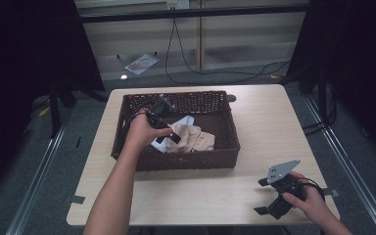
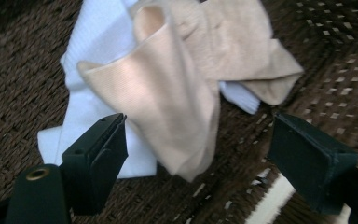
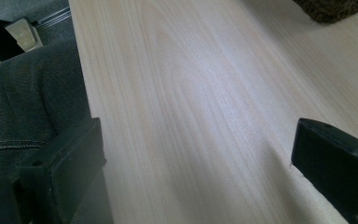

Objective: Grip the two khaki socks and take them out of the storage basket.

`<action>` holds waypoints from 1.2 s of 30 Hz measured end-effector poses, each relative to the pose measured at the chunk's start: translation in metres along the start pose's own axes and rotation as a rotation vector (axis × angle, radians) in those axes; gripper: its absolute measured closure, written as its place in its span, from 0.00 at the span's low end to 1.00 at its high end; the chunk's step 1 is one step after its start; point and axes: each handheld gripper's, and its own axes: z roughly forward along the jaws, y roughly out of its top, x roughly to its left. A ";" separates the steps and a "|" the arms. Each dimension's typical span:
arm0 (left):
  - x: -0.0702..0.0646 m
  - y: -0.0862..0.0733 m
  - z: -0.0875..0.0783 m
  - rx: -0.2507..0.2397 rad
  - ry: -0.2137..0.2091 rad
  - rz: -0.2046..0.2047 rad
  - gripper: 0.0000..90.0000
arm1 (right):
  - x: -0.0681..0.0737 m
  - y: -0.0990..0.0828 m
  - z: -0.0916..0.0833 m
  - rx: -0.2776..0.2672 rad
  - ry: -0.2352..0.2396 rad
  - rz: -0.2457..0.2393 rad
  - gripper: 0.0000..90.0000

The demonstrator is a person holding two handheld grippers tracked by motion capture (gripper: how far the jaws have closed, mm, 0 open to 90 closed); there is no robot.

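Reaching into the dark wicker basket point(image 1: 227, 128) at the middle of the pale wooden tabletop point(image 1: 264, 117): left tongs point(image 1: 165, 131), held in the left hand point(image 1: 142, 130), jaws spread wide and gripping nothing. Lying between and just beyond those jaws in the left gripper view: a beige sock point(image 2: 168, 93), draped over a white sock point(image 2: 93, 56), both on the woven basket floor. Possibly a second beige sock crossing the first, though hard to tell from the folds. Resting low over the near right corner of the tabletop: right tongs point(image 1: 267, 197), in the right hand point(image 1: 311, 200), jaws likewise parted and empty, well apart from the basket, grey plate point(image 1: 283, 171) on top.
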 end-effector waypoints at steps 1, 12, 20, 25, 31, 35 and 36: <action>0.002 -0.001 0.003 -0.003 0.003 -0.008 0.22 | 0.000 0.000 0.000 0.000 0.000 0.001 0.02; 0.009 0.002 0.022 0.010 0.022 -0.032 0.31 | 0.000 0.000 0.000 0.004 0.002 0.002 0.02; 0.015 0.002 0.028 0.014 0.043 -0.052 0.36 | 0.000 0.000 0.001 0.001 0.008 0.000 0.02; 0.016 0.002 0.027 0.021 0.039 -0.066 0.33 | 0.000 0.000 0.000 -0.001 0.004 0.001 0.02; 0.019 -0.003 0.026 0.019 0.037 -0.089 0.29 | 0.000 0.000 0.000 0.000 0.005 0.002 0.02; 0.019 -0.005 0.026 0.008 0.019 -0.084 0.33 | 0.000 0.000 0.001 0.001 0.007 0.006 0.02; 0.019 -0.004 0.027 0.008 0.015 -0.083 0.33 | 0.000 0.000 0.001 0.001 0.007 0.006 0.02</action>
